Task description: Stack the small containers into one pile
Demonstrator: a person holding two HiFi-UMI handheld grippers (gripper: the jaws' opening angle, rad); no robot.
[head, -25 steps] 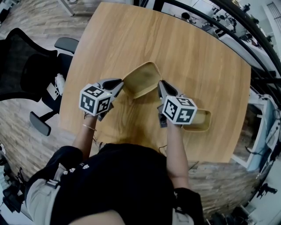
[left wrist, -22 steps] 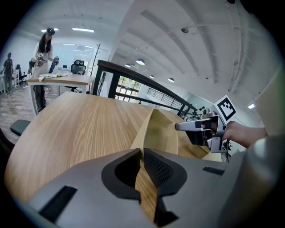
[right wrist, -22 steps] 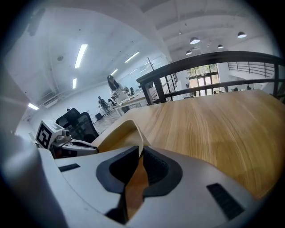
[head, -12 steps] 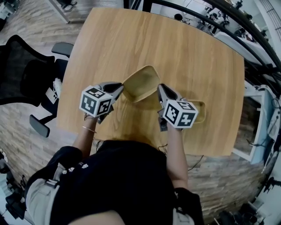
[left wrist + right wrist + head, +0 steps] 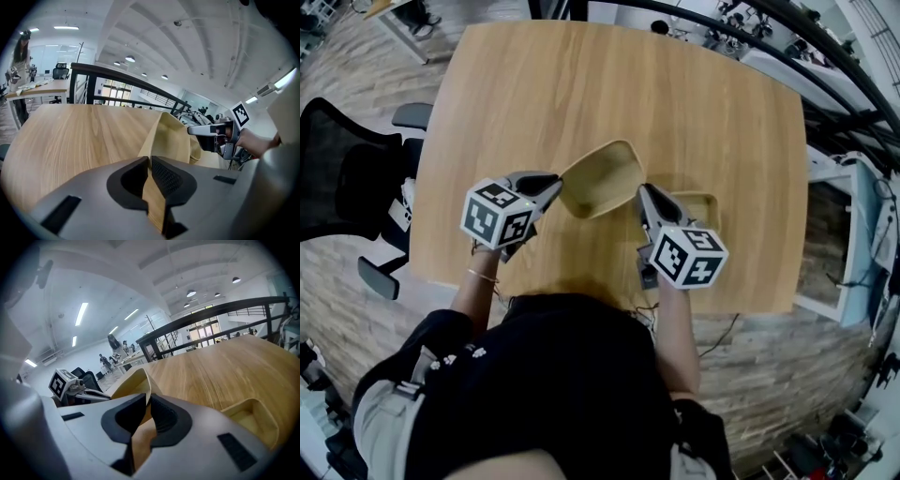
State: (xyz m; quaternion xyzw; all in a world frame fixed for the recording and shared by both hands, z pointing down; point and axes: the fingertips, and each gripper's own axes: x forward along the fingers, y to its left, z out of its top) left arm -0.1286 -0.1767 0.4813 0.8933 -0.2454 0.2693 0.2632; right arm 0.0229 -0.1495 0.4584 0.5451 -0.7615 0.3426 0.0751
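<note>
Tan rim clamped on both sides! The left gripper [image 5: 150,161] has its dark ribbed jaws clenched on the thin wall of a tan, rounded-rectangular open container [image 5: 602,178]. The right gripper [image 5: 149,401] bites the opposite wall the same way, jaws pressed hard onto the tan edge. Between the two, that container hangs tilted, clear of the light wooden worktop [image 5: 581,84], its hollow facing up and away from the person, a soft shadow beneath it. Just to its right, a second tan open container [image 5: 251,420] of the same shape lies flat on the worktop, mouth up, partly hidden in the head view behind the right gripper. The two containers are close together, not nested. Off the worktop's left edge stands a black mesh office chair [image 5: 347,178] on a grey wood-plank floor [image 5: 337,75].
</note>
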